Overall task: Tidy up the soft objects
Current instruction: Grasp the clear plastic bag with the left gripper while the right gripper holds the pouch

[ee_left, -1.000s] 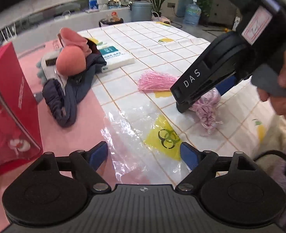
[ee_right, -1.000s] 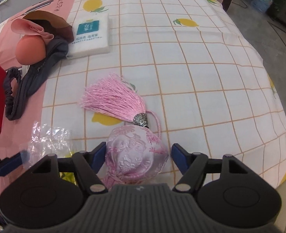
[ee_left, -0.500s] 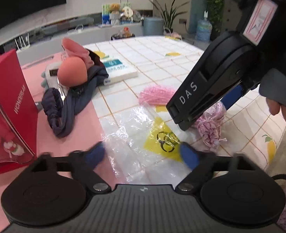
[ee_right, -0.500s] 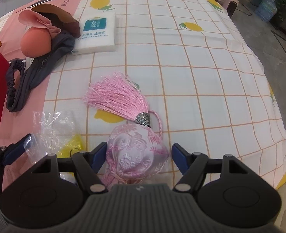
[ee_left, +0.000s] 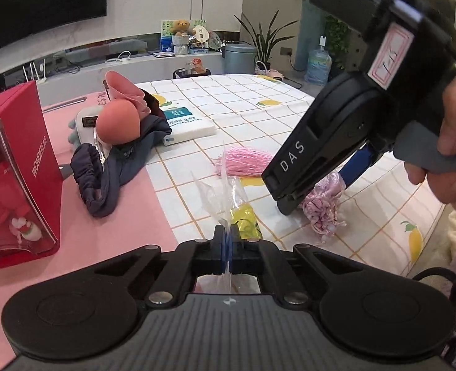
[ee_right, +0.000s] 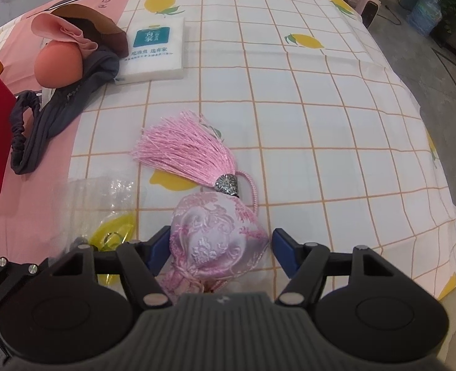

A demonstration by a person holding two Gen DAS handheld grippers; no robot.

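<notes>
Pinched flat between the left gripper's (ee_left: 227, 241) blue pads is a clear plastic bag (ee_left: 228, 191) with a yellow printed patch; the jaws have just closed on it, and the film stands up in a crumpled ridge from the fingertips. Beside it, the right gripper (ee_right: 220, 245) points steeply down with its jaws spread on either side of a pink embroidered sachet (ee_right: 215, 232). Its left pad sits just beside or against the fabric, while a small gap shows at the right pad. A person's hand (ee_left: 450, 142) holds that gripper's handle. The sachet lies on a checked tablecloth (ee_right: 320, 123) printed with lemons, its pink tassel (ee_right: 187, 151) fanned out just beyond it. Farther off, toward the left, a dark grey garment (ee_right: 61, 108) lies under a peach-coloured ball (ee_right: 59, 66) and a pink cloth (ee_right: 64, 32). A white tissue pack (ee_right: 157, 49) lies just beside them. At the far left stands a red box (ee_left: 14, 167).
</notes>
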